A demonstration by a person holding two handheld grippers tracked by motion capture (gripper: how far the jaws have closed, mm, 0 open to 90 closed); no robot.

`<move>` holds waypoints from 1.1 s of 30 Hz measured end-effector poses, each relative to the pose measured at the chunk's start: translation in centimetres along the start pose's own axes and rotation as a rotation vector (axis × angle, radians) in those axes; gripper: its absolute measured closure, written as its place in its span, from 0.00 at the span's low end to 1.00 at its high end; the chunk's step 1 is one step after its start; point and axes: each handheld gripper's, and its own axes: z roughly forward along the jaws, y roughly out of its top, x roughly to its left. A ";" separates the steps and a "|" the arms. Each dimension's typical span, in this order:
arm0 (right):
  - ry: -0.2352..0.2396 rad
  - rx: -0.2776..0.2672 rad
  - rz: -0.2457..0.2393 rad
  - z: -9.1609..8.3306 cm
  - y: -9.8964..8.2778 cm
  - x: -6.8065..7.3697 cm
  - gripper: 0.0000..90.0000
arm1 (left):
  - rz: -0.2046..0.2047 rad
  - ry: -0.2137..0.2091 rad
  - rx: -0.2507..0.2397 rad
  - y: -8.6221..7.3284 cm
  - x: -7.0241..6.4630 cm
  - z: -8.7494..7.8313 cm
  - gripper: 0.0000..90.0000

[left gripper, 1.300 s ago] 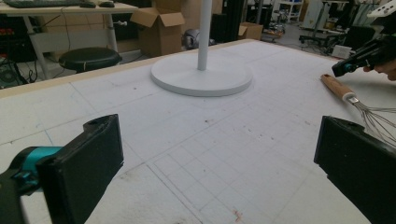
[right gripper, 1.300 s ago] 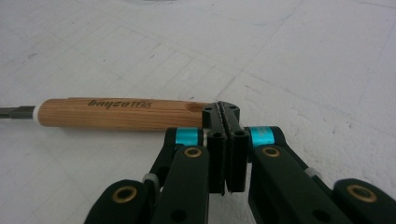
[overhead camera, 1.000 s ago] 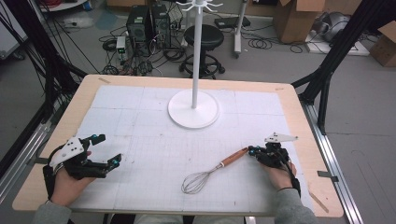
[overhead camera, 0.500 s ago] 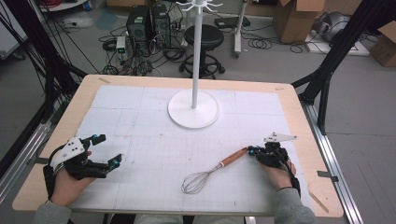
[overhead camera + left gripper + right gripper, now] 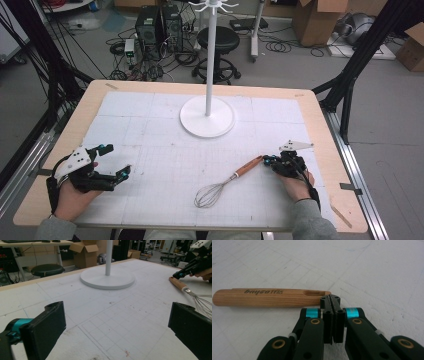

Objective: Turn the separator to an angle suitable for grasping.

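Wire whisk (image 5: pixel 220 187) with a lettered wooden handle, flat on table (image 5: pixel 150 120)

The left gripper (image 5: pixel 114 161) is black, with a grey three-cornered plate at ten o'clock of its teal-tipped jaws. The right gripper (image 5: pixel 333 300) is black too, with ridged black pads, teal collars, brass-ringed pivot screws and linked arms. Grey sleeves (image 5: pixel 315 222) cover both forearms; black straps wrap each hand.
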 end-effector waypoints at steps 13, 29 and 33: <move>0.011 0.002 -0.022 0.9 0.8 -0.1 1.00 | 0.006 0.003 0.001 0.0 0.0 -0.1 0.02; 0.024 0.017 -0.058 2.6 2.4 0.0 1.00 | 0.005 0.009 0.010 -0.1 -0.1 -0.2 0.02; 0.026 0.018 -0.057 2.7 2.5 0.0 1.00 | 0.010 0.010 0.010 -0.1 0.0 -0.3 0.02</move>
